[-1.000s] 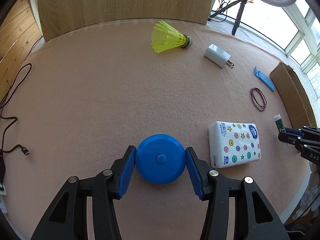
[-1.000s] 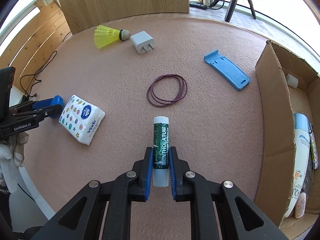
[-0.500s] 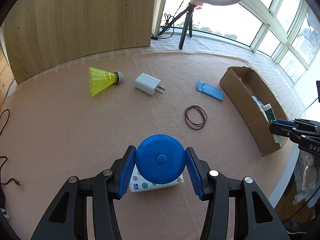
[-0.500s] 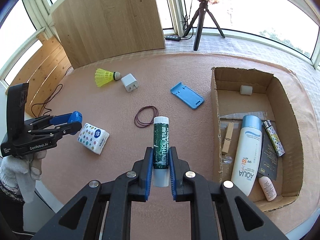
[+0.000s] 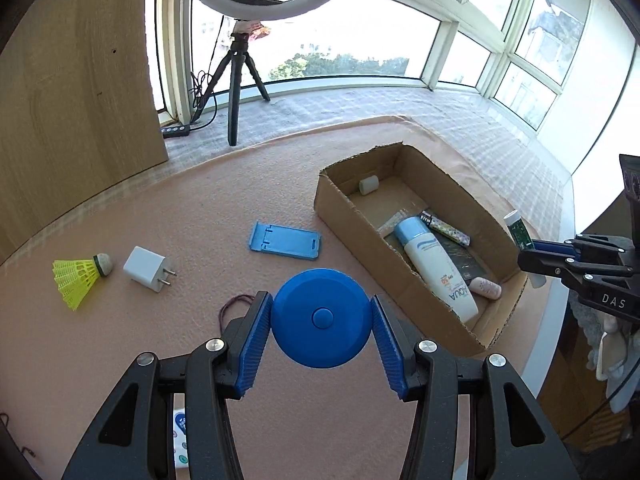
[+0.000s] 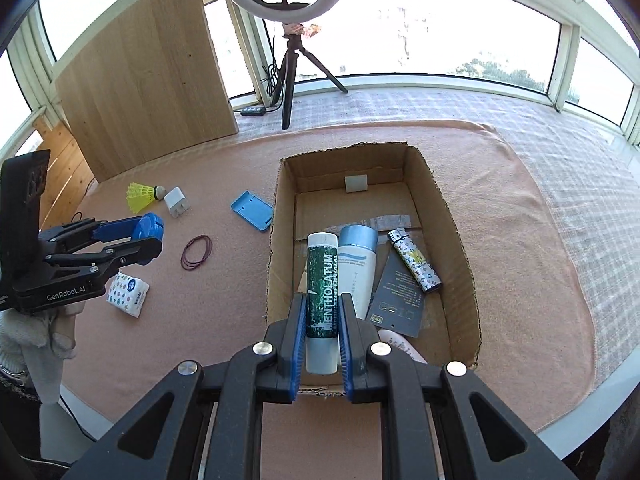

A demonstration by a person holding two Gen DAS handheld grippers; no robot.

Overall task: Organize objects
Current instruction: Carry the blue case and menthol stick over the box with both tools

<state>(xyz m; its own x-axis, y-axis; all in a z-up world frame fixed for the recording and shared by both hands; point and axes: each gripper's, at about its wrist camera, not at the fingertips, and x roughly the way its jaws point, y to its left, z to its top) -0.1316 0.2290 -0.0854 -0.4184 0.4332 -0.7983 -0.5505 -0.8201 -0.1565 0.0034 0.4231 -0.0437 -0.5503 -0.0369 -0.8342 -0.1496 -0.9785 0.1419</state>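
My left gripper [image 5: 322, 320] is shut on a round blue disc [image 5: 320, 318], held above the pink mat left of the cardboard box [image 5: 340, 216]. That gripper with its disc [image 6: 148, 229] also shows at the left of the right wrist view. My right gripper [image 6: 322, 316] is shut on a green and white Mentholatum stick [image 6: 322, 292], which hangs over the near end of the cardboard box [image 6: 280, 240]. In the left wrist view the same stick [image 5: 520, 230] shows at the box's far right side. The box holds a white sunscreen bottle [image 5: 436, 268], a patterned lighter [image 6: 416, 266] and a dark card [image 6: 400, 296].
On the mat lie a yellow shuttlecock [image 5: 78, 276], a white charger plug [image 5: 146, 268], a blue phone stand [image 5: 286, 240], a dark rubber band [image 6: 196, 252] and a tissue pack [image 6: 128, 294]. A ring light tripod [image 5: 240, 92] and a wooden board [image 5: 72, 92] stand behind.
Both grippers have risen and swung right toward the box, each still holding its object. The stick now hangs over the box; the disc has passed the tissue pack.
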